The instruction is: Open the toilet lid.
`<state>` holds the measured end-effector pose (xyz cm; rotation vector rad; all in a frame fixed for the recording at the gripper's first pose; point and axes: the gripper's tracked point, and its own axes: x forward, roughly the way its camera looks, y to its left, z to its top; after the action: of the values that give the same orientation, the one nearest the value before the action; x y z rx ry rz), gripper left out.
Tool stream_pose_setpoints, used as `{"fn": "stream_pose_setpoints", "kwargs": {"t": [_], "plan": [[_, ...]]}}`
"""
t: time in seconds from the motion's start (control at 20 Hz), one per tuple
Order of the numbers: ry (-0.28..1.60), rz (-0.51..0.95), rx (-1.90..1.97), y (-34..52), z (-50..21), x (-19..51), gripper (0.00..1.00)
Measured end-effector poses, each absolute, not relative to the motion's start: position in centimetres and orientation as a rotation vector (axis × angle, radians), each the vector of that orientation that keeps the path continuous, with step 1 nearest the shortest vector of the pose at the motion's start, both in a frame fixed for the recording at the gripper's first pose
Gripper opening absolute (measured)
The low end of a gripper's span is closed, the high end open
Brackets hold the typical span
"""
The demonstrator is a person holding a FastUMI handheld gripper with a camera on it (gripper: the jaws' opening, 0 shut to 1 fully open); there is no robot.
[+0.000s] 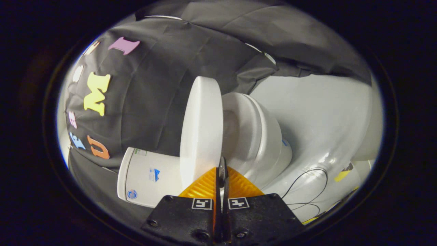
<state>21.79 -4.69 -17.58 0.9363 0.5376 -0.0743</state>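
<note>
White lid [201,130] stands raised off the bowl [254,136], seen edge-on, just ahead of the gripper [222,174]. The view is rolled sideways, so the toilet lies across it. The fingers are pressed nearly together, their tips at the lid's lower edge; whether they pinch it is unclear. The tank [146,177] sits beside the lid, against the black cloth [153,85]. A thin black cable [307,181] loops over the glossy floor [324,119] beyond the bowl.
</note>
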Motion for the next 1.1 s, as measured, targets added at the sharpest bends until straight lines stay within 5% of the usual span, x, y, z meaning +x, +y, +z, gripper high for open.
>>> {"fn": "stream_pose_setpoints", "kwargs": {"t": [1.1], "plan": [[0.469, -0.091, 0.465, 0.8, -8.7, 21.5, 0.06]]}}
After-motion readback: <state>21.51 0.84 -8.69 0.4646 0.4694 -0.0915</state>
